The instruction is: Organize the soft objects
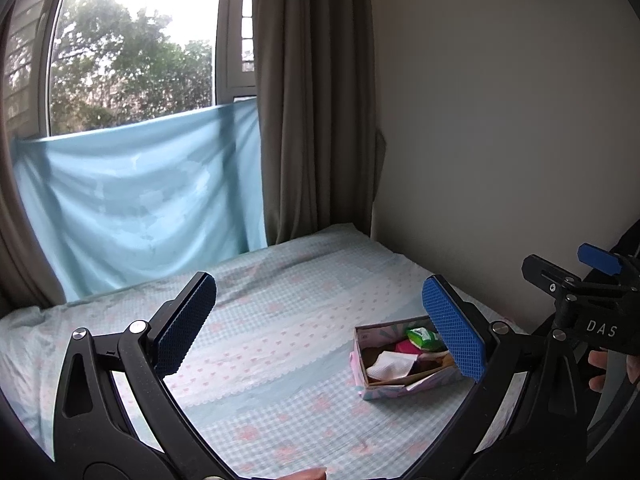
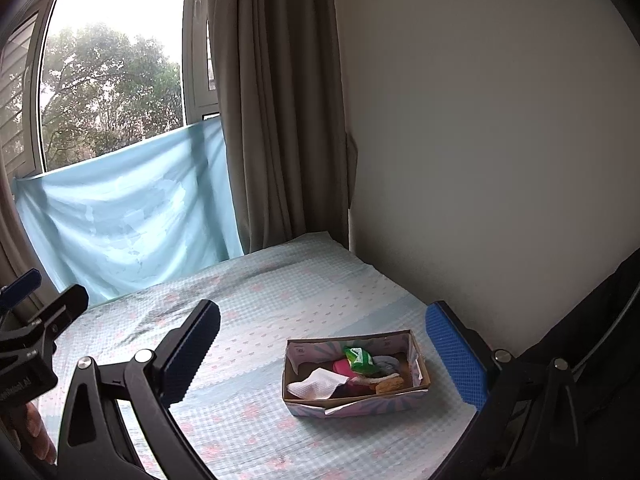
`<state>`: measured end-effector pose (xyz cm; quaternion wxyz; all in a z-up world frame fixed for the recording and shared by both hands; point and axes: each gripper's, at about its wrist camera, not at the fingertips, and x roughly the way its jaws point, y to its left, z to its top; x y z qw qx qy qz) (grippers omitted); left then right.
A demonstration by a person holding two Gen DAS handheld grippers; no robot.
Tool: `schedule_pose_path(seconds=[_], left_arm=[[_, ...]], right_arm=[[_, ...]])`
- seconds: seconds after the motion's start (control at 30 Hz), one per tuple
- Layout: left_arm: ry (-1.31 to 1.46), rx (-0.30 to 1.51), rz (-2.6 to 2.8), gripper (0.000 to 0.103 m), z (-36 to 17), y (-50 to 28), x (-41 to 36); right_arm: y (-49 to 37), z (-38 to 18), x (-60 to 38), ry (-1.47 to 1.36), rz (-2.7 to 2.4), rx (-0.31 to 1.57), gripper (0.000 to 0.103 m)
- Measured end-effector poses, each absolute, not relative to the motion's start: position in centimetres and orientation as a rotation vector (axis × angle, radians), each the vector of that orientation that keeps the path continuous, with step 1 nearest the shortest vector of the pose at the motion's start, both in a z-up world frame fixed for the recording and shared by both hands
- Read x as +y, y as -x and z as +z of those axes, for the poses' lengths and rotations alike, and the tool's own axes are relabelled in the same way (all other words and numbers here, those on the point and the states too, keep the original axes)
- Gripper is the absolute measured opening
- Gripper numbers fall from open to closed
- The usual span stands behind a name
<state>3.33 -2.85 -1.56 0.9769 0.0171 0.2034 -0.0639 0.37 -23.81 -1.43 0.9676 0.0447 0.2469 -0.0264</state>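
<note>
Two hand-held claws hover above a bed [image 2: 248, 292] spread with a pale blue checked sheet, the left claw [image 1: 320, 324] and the right claw [image 2: 324, 356] each with blue-padded fingers spread wide apart and gripping nothing. A shallow cardboard box [image 2: 352, 402] rests on the sheet toward the wall side, holding the soft objects: a white cloth [image 2: 320, 386], a green packet [image 2: 360, 360], a pink item [image 2: 342, 366] and a tan piece [image 2: 390, 386]. Behind the bed, a light blue cloth [image 1: 136, 204] hangs across the lower window [image 1: 132, 52] beside a beige curtain [image 1: 312, 100].
</note>
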Motion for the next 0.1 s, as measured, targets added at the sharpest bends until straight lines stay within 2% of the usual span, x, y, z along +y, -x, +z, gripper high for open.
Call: schedule_pose_path(seconds=[0.1], left_arm=[[-0.023, 0.439, -0.118, 0.103, -2.33, -4.11, -2.44]], right_arm=[[-1.18, -1.99, -23.39, -0.080, -0.047, 0.525, 0.102]])
